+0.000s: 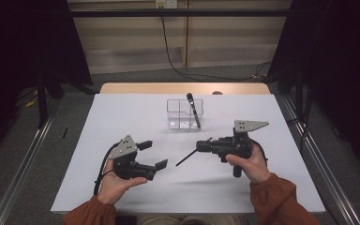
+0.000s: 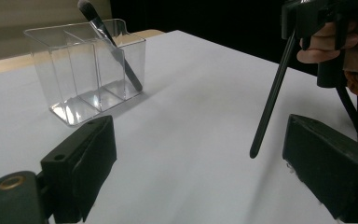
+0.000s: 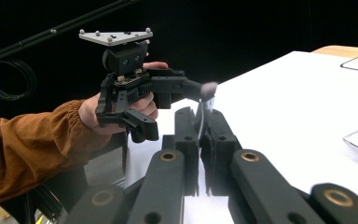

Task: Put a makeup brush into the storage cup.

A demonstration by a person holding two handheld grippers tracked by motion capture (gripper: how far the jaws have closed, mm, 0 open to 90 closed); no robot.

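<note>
Clear divided organizer [image 1: 184,113], near the tabletop's [image 1: 122,112] far edge at centre: one black brush [image 1: 193,109] leaning in its right compartment. Right gripper [image 1: 200,146], toward the near right: jaws closed on a second brush [image 2: 271,100], handle angling down-left, tip apparently clear of the tabletop. Left gripper [image 1: 153,154], near left: jaws wide apart, holding nothing.

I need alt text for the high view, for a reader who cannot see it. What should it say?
A person at a white table holds tongs in each hand: the right tongs grip a thin black brush, while the left tongs are open and hold nothing. Behind them stands a clear divided organizer holding another brush.
</note>
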